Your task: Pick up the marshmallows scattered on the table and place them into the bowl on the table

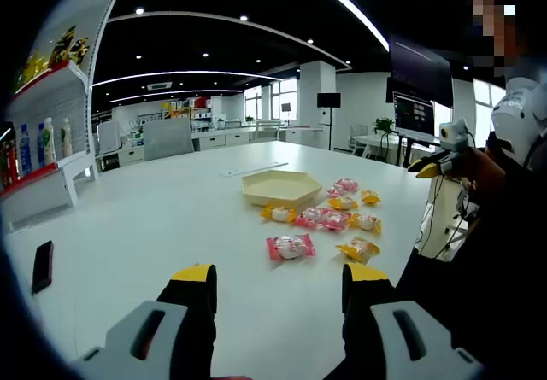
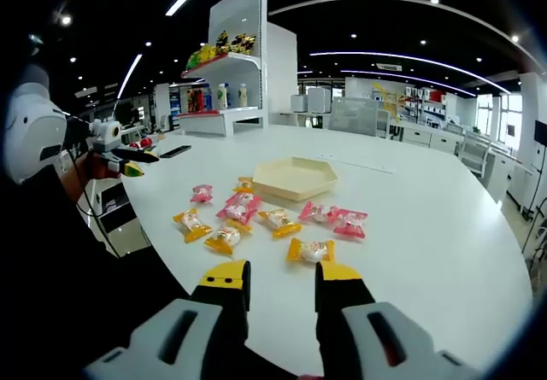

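Wrapped marshmallows (image 2: 256, 219) are seen scattered near the table (image 2: 427, 226) edge beside the empty bowl (image 2: 295, 178), both grippers (image 1: 279, 282) (image 2: 279, 279) released and unladen, a first pick-up awaited.

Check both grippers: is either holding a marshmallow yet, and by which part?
Neither. The left gripper and right gripper are open and empty above the table; the marshmallows lie beside the bowl.

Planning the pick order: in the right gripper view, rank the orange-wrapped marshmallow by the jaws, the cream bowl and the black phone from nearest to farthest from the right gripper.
1. Orange-wrapped marshmallow, just ahead of the right gripper.
2. Cream bowl, mid-table beyond the sweets.
3. Black phone, far left near the shelf.
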`<control>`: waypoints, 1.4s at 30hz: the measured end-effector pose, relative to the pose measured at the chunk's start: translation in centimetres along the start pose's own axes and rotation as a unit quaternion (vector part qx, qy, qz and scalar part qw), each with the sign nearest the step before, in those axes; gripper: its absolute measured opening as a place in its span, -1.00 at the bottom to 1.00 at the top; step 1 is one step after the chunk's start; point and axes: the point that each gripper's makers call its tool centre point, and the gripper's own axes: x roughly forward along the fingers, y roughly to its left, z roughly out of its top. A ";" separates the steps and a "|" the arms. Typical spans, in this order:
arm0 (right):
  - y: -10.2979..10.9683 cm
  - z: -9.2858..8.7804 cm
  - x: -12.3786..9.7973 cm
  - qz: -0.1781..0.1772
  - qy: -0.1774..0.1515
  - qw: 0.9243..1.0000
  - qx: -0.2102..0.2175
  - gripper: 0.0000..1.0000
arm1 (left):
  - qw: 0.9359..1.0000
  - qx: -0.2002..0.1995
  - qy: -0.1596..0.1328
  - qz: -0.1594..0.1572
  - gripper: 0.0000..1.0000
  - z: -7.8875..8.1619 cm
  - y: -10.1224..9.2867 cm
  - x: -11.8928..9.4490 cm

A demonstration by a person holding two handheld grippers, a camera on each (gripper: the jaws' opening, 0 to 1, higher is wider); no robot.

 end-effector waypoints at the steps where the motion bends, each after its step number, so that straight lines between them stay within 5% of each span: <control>1: -0.1 0.0 0.0 -0.001 0.000 1.000 0.000 -0.39 | 1.000 0.000 0.000 0.000 0.18 0.0 0.0 0.0; 42: -2.3 0.3 1.6 -0.036 0.014 0.999 -0.011 -0.39 | 1.000 -0.001 0.004 -0.017 0.16 -0.4 -0.7 0.5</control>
